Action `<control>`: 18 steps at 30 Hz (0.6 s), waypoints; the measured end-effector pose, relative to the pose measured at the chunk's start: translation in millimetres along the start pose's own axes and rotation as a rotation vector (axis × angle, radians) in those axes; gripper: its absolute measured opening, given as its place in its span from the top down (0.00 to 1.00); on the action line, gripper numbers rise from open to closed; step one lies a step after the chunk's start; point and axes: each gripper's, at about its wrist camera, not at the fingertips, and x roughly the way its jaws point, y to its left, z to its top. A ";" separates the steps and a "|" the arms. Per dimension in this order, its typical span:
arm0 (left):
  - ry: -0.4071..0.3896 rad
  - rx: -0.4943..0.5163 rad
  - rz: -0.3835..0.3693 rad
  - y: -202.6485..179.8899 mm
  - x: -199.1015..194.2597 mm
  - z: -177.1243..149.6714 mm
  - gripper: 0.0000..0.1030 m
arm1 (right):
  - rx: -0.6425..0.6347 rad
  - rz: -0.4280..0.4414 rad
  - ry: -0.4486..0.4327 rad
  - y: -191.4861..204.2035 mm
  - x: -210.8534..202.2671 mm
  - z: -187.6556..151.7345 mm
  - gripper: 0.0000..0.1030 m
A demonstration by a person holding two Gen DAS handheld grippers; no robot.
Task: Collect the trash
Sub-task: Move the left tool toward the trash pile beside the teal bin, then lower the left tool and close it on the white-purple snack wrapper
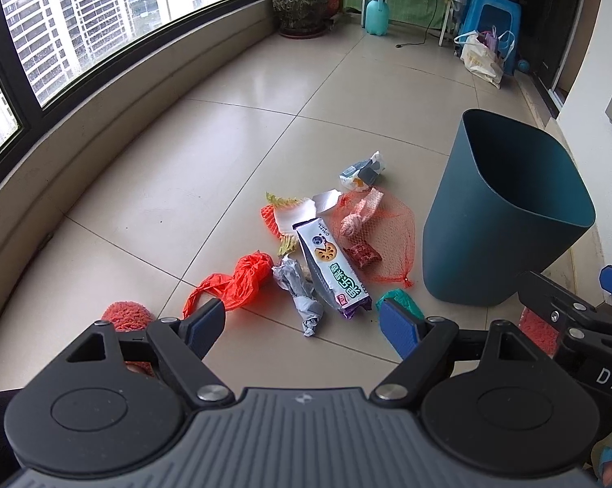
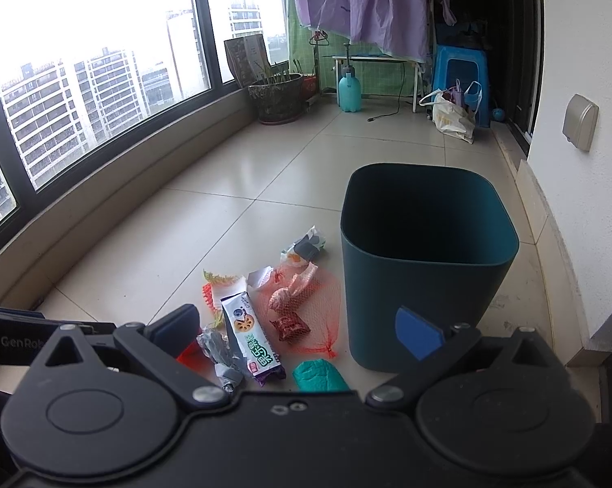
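trash pile (image 1: 326, 252) lies on the floor (image 1: 224, 130), left of the bin (image 1: 505, 219).

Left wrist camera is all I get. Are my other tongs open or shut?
Observer: Open. The right wrist view shows the right tongs spread wide, with nothing between them.
Operator: What's the green thing I only half see?
Observer: A crumpled green piece of trash. Here it shows whole, lying on the floor by the near corner of the bin.
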 end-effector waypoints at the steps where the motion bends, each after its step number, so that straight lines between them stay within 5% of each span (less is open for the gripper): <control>1: 0.002 -0.001 0.005 0.2 -0.3 -0.3 0.19 | 0.000 0.001 -0.002 -0.3 -0.4 0.2 0.00; 9: -0.014 0.000 0.007 4.5 -11.2 -1.8 0.19 | 0.001 -0.017 -0.018 2.7 -7.8 2.8 0.00; 18: -0.096 -0.045 -0.126 14.9 -40.8 8.8 0.19 | 0.013 -0.025 -0.071 -4.3 -38.8 8.3 0.01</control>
